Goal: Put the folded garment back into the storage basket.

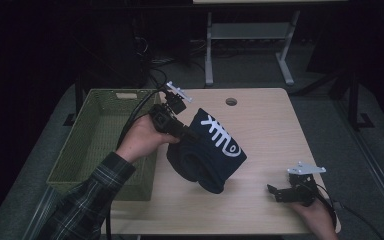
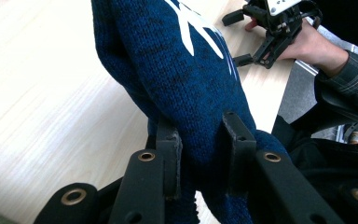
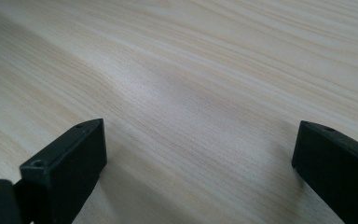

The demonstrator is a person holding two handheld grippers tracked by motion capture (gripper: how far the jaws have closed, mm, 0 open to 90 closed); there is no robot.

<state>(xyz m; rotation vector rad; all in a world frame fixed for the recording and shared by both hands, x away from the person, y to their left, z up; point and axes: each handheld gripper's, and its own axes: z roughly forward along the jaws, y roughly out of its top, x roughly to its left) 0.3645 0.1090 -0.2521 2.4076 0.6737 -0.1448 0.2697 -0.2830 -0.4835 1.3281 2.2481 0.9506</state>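
Observation:
A dark blue knitted garment [image 1: 214, 152] with a white fishbone pattern hangs folded above the middle of the wooden table [image 1: 265, 125]. My left gripper [image 1: 180, 131] is shut on its upper left edge and holds it off the table. In the left gripper view both black pads [image 2: 170, 154] pinch a thick fold of the blue knit [image 2: 186, 79]. My right gripper [image 1: 276, 192] rests low at the table's front right corner, open, with nothing between its jaws; in the right gripper view its wide-apart fingers [image 3: 70, 163] frame bare wood [image 3: 191, 93].
A green woven basket [image 1: 77, 165] stands at the table's left edge, beside the lifted garment. A round cable hole [image 1: 231, 101] sits near the table's far edge. Grey desk legs [image 1: 209, 50] stand on the floor behind the table.

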